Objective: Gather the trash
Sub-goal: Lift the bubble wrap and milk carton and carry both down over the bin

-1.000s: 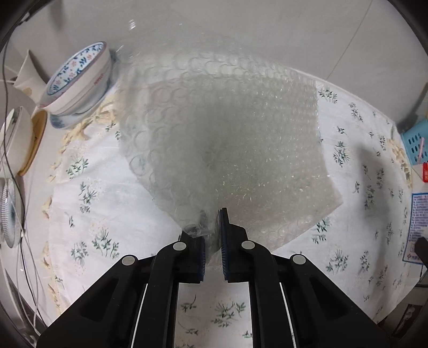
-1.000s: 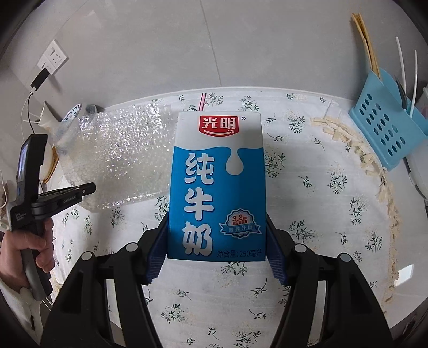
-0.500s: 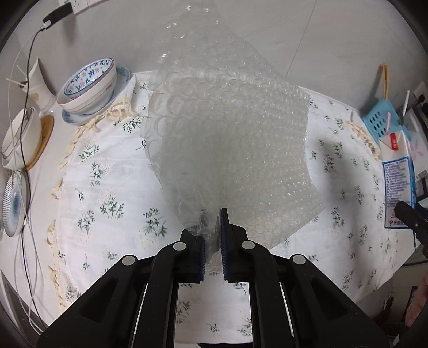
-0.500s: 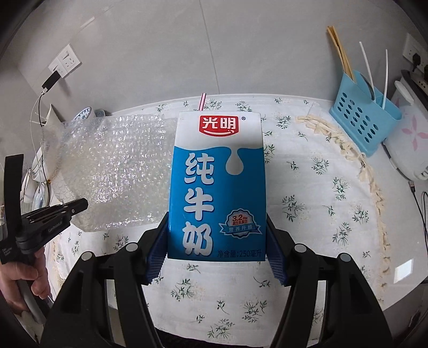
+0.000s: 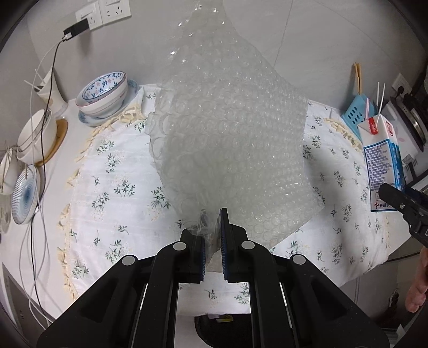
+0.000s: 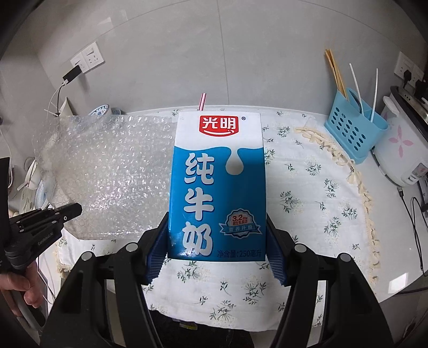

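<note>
Bubble wrap (image 5: pixel 230 139) is hanging up off the bench (image 5: pixel 112 187), its corner pinched in my left gripper (image 5: pixel 212 235). My right gripper (image 6: pixel 216 257) is clamping a blue milk carton (image 6: pixel 218 187) upright above the floral cloth (image 6: pixel 307 192), fingers (image 6: pixel 155 254) pressing its sides.

Grey tiled wall (image 6: pixel 240 48), wall sockets (image 5: pixel 103 13), round table under floral tablecloth (image 6: pixel 307 192)

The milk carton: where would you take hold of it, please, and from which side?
Across its two narrow sides, low on the body, coming at the broad printed face. The milk carton is a flat-sided box, and its straw sticks up from the top. The right gripper holds it this way.
</note>
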`<action>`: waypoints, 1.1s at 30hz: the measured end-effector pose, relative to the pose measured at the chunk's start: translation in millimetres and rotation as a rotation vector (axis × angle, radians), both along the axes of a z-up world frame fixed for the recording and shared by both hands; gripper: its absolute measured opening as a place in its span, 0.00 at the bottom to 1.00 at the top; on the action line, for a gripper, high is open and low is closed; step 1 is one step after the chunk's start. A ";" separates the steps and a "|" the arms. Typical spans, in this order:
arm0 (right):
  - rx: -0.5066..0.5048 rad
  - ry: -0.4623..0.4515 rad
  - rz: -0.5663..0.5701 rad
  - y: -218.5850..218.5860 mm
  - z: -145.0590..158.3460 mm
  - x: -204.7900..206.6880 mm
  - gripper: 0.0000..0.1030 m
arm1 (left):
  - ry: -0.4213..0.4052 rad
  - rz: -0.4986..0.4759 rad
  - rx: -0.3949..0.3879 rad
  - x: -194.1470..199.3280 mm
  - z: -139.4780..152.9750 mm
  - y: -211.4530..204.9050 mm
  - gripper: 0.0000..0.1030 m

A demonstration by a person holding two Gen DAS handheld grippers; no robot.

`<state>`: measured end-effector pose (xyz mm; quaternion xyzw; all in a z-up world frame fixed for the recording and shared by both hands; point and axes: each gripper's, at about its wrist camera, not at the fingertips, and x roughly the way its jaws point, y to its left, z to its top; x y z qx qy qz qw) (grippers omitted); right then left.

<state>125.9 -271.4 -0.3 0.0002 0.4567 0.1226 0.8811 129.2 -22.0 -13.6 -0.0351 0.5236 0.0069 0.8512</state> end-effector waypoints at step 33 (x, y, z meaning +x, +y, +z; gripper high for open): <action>0.018 0.042 -0.004 2.1 -40.8 -125.3 0.59 | -0.008 0.033 -0.031 -153.4 -18.3 13.2 0.08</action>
